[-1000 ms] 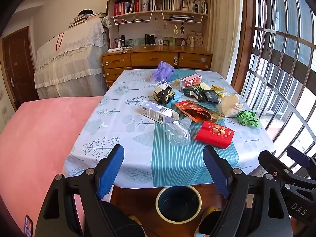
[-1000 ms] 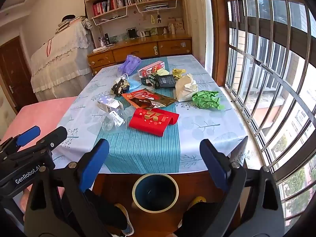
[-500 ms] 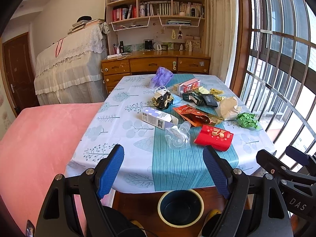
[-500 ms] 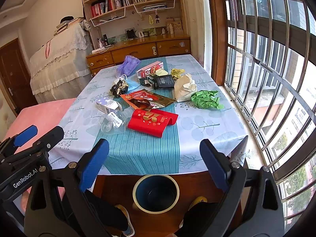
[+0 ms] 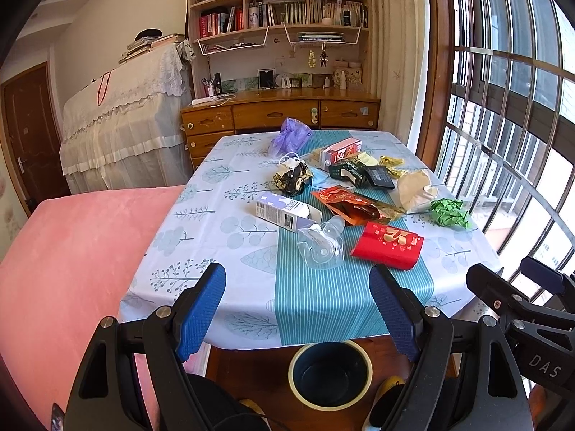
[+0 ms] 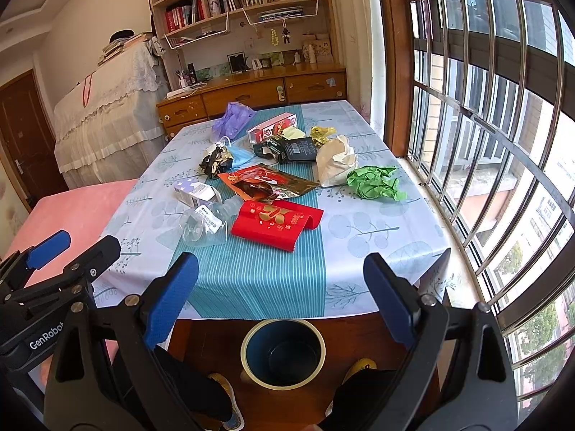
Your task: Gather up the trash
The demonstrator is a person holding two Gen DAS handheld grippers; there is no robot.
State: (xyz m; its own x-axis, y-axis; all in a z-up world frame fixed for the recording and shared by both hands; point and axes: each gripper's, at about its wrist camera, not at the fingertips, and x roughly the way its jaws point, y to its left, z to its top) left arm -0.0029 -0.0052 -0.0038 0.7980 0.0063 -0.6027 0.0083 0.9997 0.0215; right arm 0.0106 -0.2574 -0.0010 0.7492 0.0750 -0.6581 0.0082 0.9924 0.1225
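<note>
Bookshelf [image 5: 284, 10] above wooden dresser [image 5: 280, 115]; lace-draped furniture [image 5: 125, 122]; brown door [image 5: 27, 133]; barred window [image 6: 503, 115].

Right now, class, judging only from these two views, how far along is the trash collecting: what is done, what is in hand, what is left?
Done: nothing shows; the bin on the floor looks empty. In hand: nothing; the left gripper and right gripper are both open, short of the table. Left: all of it, including the red packet, clear plastic bottle, green crumpled paper and purple bag.
</note>
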